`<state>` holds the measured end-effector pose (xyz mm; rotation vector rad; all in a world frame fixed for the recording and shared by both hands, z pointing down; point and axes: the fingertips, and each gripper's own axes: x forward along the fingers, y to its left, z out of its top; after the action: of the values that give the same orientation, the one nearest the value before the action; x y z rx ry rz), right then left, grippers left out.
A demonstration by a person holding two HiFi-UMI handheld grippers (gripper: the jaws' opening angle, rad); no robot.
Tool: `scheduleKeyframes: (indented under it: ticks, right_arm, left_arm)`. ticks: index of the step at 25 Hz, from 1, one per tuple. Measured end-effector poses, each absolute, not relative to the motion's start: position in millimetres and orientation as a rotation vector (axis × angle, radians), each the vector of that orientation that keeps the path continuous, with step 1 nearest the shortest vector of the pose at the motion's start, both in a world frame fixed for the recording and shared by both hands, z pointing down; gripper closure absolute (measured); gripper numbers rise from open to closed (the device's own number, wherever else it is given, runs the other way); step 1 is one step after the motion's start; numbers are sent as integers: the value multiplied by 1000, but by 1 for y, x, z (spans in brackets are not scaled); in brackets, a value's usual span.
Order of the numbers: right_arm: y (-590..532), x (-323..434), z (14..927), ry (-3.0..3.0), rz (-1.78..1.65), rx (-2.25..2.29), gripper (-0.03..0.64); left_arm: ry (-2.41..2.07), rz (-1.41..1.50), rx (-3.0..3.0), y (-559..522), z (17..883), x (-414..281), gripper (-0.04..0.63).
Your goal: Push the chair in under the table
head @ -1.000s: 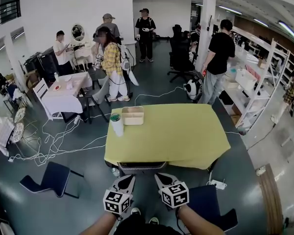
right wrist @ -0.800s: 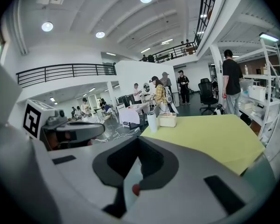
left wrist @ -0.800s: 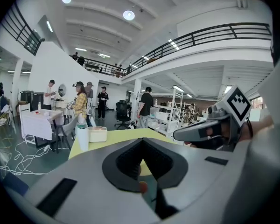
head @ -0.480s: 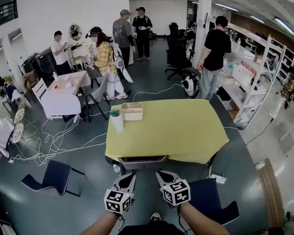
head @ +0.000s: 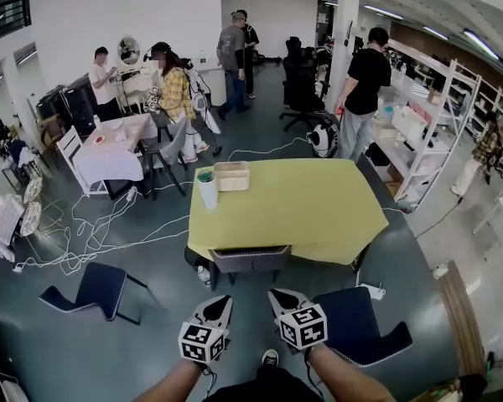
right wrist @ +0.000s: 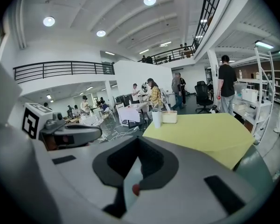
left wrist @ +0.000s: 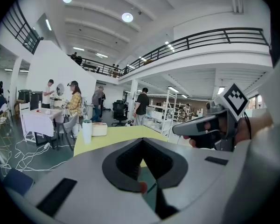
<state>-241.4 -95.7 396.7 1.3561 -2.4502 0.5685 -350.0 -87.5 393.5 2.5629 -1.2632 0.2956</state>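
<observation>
Left gripper: mine, jaws closed together, nothing between them, held low at near centre, tips aimed far and slightly down.
Right gripper: same state, just beside it.
Left forearm, right forearm: both bare, entering from the near edge.

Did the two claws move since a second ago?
Yes. The left claw and right claw drew back from the yellow table; the gap to the grey chair widened.

Chair: seat hidden under yellow tabletop, only backrest shows. Forearms cut off at head view's bottom edge. Blue chair partly behind right tool. Shelf rack contents too small to tell.
</observation>
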Motion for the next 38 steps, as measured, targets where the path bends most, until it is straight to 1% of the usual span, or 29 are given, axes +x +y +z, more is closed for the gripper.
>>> scheduleKeyframes:
  ticks: [14, 19, 26, 33, 38]
  right_arm:
    - [79, -313, 405, -2424, 566, 1408, 603]
    - [131, -323, 401, -2418, 581, 1427, 603]
    - [170, -331, 397, -2393, 583, 1419, 603]
    - [173, -330, 396, -2397, 586, 1391, 603]
    - [169, -322, 404, -2407, 584, 1365, 603]
  left_arm:
    - [-1196, 286, 2628, 80, 392, -408, 586]
    - [-1177, 284, 2632, 131, 388, -416, 586]
    - [-1168, 261, 2624, 162, 381, -422, 586]
    - [-1194, 248, 2595, 167, 383, -423, 586]
    - [-1200, 247, 2573, 164, 391, -411, 586]
